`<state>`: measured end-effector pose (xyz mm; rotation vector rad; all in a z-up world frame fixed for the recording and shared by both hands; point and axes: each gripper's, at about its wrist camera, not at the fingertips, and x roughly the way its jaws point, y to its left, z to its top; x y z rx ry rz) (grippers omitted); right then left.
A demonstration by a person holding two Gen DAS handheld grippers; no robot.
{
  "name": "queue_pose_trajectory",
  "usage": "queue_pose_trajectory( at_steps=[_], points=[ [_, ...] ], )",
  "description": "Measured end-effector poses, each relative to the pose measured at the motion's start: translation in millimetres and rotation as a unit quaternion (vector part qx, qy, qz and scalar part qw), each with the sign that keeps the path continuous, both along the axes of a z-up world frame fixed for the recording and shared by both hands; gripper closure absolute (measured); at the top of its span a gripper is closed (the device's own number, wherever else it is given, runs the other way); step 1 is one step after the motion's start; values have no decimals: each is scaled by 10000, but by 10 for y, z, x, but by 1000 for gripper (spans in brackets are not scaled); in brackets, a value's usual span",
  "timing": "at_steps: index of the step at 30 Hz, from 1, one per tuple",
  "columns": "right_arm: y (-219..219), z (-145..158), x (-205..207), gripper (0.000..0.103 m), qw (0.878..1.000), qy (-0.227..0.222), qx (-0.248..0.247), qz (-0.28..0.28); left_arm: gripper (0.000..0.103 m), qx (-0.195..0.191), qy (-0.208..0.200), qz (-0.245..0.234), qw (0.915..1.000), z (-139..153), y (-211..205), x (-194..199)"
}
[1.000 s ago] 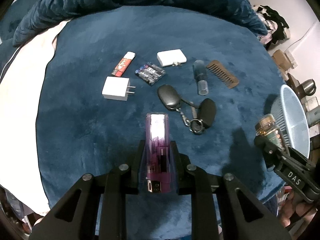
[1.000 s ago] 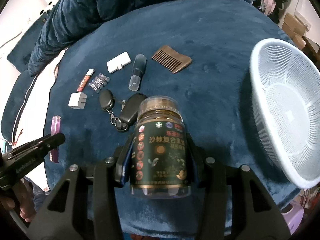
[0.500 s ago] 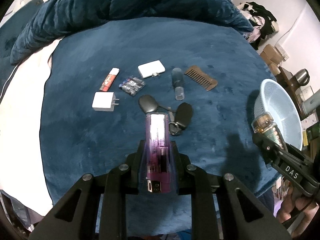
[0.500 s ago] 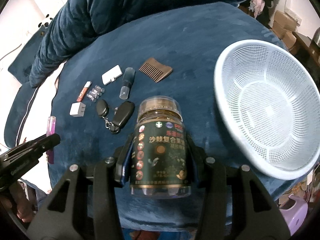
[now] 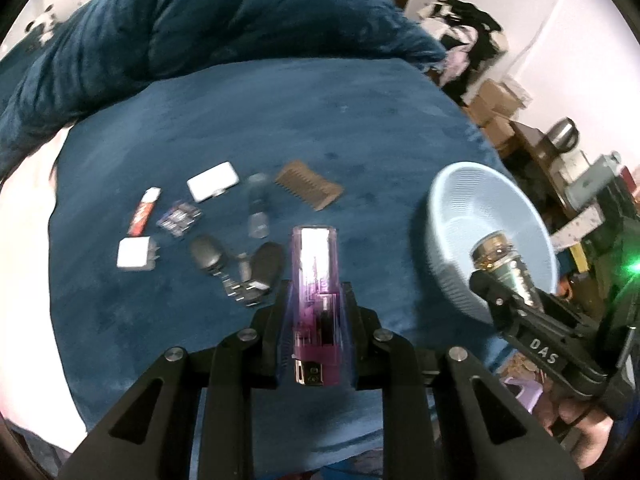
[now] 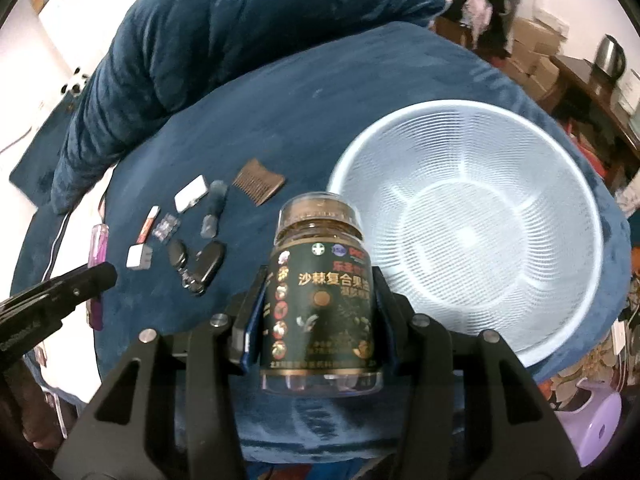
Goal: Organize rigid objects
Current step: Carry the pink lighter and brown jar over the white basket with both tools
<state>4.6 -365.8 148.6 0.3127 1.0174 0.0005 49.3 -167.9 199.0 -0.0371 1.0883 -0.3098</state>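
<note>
My left gripper is shut on a translucent purple lighter, held above the blue blanket near its front edge. My right gripper is shut on a dark supplement jar with a clear lid, just left of a pale blue mesh basket. The basket holds nothing. The jar hangs over the basket's near rim in the left wrist view. On the blanket lie a wooden comb, a white flat box, a small vial, car keys, a white charger plug, batteries and a red tube.
A rumpled blue duvet is piled at the back. Cardboard boxes, a kettle and a dark wooden table stand off the right edge. A purple stool sits below the front right. White sheet shows at the left.
Both grippers rose and moved right toward the basket, keeping the lighter and the jar. The basket now fills much more of both views, and the small items have shifted left.
</note>
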Motion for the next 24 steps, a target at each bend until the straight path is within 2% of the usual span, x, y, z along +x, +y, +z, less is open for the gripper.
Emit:
queue_pose_trajectory(
  at_steps=[10, 16, 24],
  points=[
    [-571, 47, -51, 56, 9988, -34, 43, -496, 82, -108, 16, -681, 9976, 90, -869, 71],
    [-868, 30, -79, 56, 9969, -38, 114, -774, 82, -124, 166, -1020, 9946, 14, -1359, 139],
    [-1162, -42, -104, 56, 9944, 19, 214, -1033, 82, -44, 340, -1313, 9907, -141, -1782, 225]
  ],
)
